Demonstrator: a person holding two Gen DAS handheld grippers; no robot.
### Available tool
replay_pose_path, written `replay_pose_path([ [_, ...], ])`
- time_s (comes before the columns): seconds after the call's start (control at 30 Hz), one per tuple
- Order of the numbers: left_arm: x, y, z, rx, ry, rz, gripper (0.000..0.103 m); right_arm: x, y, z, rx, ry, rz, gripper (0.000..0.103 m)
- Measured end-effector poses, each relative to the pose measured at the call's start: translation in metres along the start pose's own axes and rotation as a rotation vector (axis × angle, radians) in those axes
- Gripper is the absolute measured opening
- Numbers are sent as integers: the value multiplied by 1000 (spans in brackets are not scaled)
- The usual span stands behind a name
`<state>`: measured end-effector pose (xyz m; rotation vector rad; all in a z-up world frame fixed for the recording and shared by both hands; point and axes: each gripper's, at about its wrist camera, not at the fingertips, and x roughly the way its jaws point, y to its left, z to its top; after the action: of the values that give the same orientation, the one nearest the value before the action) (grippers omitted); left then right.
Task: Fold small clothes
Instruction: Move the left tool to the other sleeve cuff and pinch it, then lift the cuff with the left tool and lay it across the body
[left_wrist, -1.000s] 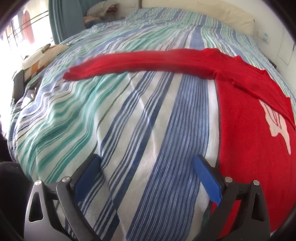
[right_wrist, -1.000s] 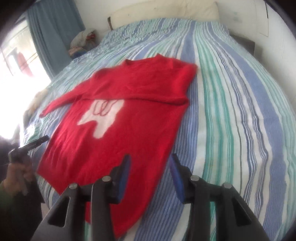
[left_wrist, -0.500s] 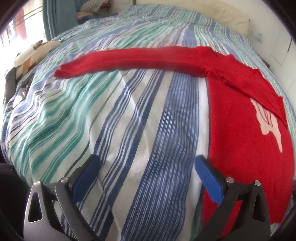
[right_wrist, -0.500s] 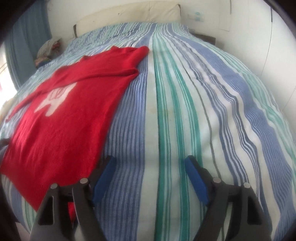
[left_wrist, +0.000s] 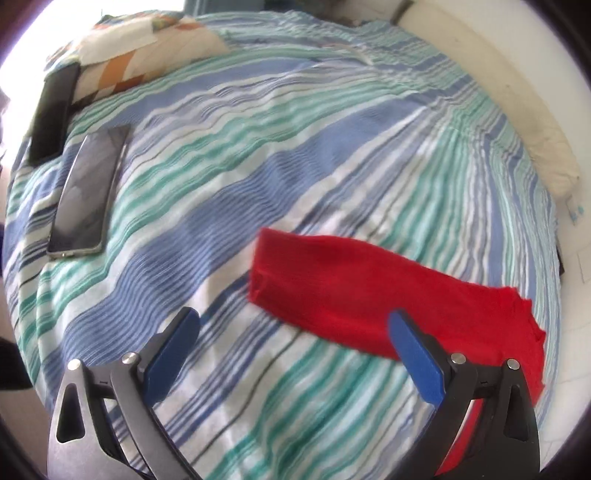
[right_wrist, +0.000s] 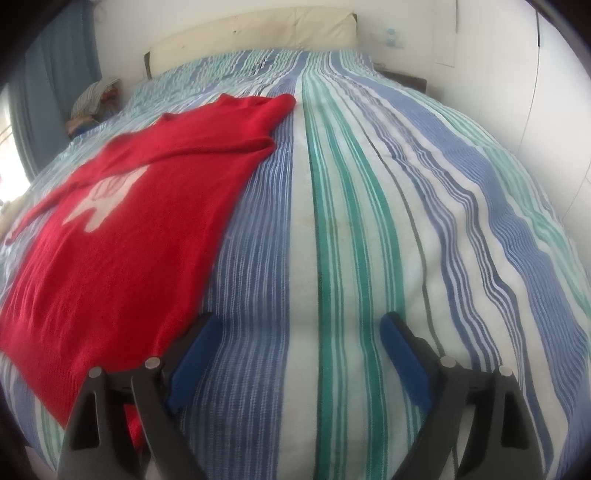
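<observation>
A red sweater (right_wrist: 122, 206) with a white motif lies flat on the striped bedspread (right_wrist: 351, 206), its right sleeve folded across the chest. Its left sleeve (left_wrist: 351, 291) stretches out over the spread, cuff end toward the left of the left wrist view. My left gripper (left_wrist: 295, 336) hangs open just short of that cuff, with only bedspread between its blue pads. My right gripper (right_wrist: 299, 332) sits low over bare bedspread beside the sweater's lower right edge; its jaws are opening and hold nothing.
Two phones (left_wrist: 86, 192) (left_wrist: 51, 114) lie near the bed's left edge, next to a patterned cushion (left_wrist: 144, 44). A cream headboard (right_wrist: 255, 33) and white wall close the far end. A curtain (right_wrist: 51, 85) hangs at the left, with a heap of clothes (right_wrist: 92, 103) below it.
My left gripper swung left along the outstretched sleeve to its cuff, bringing the phones into view. My right gripper opened wide and shifted right off the sweater's hem onto bare bedspread.
</observation>
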<state>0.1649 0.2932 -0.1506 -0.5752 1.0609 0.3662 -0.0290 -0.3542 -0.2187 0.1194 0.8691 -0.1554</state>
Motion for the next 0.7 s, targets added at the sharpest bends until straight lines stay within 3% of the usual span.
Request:
replay_pose_path([
  [0.1, 29, 28, -1, -120, 53, -23, 98, 1, 2, 0, -6, -5, -7, 92],
  [0.2, 29, 23, -1, -119, 0, -55, 96, 2, 2, -1, -5, -10, -5, 93],
  [0.3, 31, 11, 2, -106, -18, -119, 80, 2, 2, -1, -6, -11, -6, 93],
  [0.37, 35, 4, 4, -88, -16, -138, 74, 3, 2, -1, -8, -13, -9, 94],
  [0.4, 37, 3, 6, -74, -14, -125, 61, 3, 2, -1, -9, -13, -10, 94],
  [0.43, 40, 2, 7, -59, -10, -97, 19, 3, 2, -1, -8, -13, -10, 94],
  [0.47, 43, 1, 8, -47, 8, -77, 3, 3, 2, -1, -9, -14, -11, 94],
  [0.57, 27, -5, 11, -6, -20, -29, 2, 3, 2, -1, -8, -14, -11, 94],
  [0.63, 7, -29, 12, 111, -67, 52, 2, 3, 2, -1, -9, -14, -11, 94],
  [0.7, -17, -63, 12, 243, -137, 89, 2, 3, 1, -1, -9, -14, -11, 94],
])
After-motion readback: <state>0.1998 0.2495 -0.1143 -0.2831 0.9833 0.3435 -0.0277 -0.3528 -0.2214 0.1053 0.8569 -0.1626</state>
